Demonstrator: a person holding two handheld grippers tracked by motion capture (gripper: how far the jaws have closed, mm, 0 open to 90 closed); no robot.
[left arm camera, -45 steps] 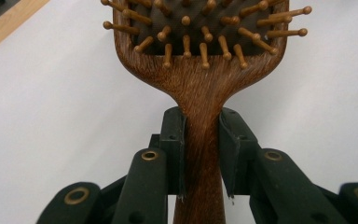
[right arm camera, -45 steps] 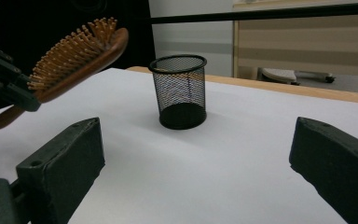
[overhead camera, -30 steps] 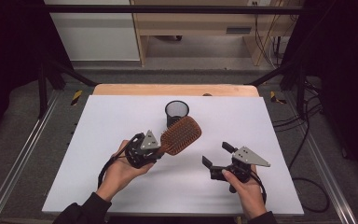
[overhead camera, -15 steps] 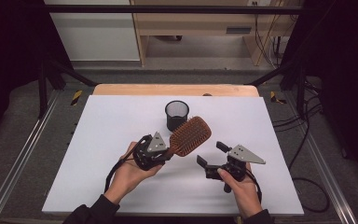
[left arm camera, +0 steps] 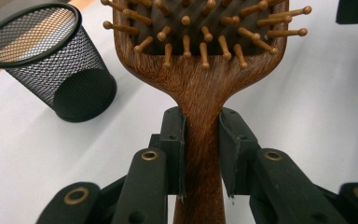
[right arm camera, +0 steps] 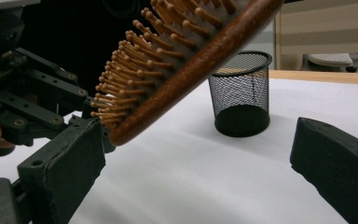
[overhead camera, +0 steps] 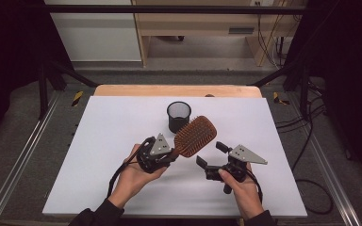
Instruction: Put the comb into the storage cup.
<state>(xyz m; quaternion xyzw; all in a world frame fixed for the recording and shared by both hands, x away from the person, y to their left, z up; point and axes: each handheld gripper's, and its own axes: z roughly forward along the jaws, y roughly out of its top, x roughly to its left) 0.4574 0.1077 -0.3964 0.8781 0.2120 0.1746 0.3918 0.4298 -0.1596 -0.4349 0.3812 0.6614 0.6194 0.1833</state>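
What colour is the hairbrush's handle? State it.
Reddish-brown wood grain on the hairbrush, clearest in the left gripper view.

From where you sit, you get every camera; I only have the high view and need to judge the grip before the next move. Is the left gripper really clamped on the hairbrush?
Observer: Yes. The left gripper pinches the hairbrush at its narrow neck, just below the head, a pad flat against each side.
Operator: Which way do the bristles face?
Observer: Up, and tilted toward the person, as the left gripper view shows.
Operator: Is my right gripper touching the brush?
Observer: No. The right gripper stands wide open, and the brush hangs above its left pad, clear of it.
Operator: Anything in the mesh cup?
Observer: The mesh cup looks empty.
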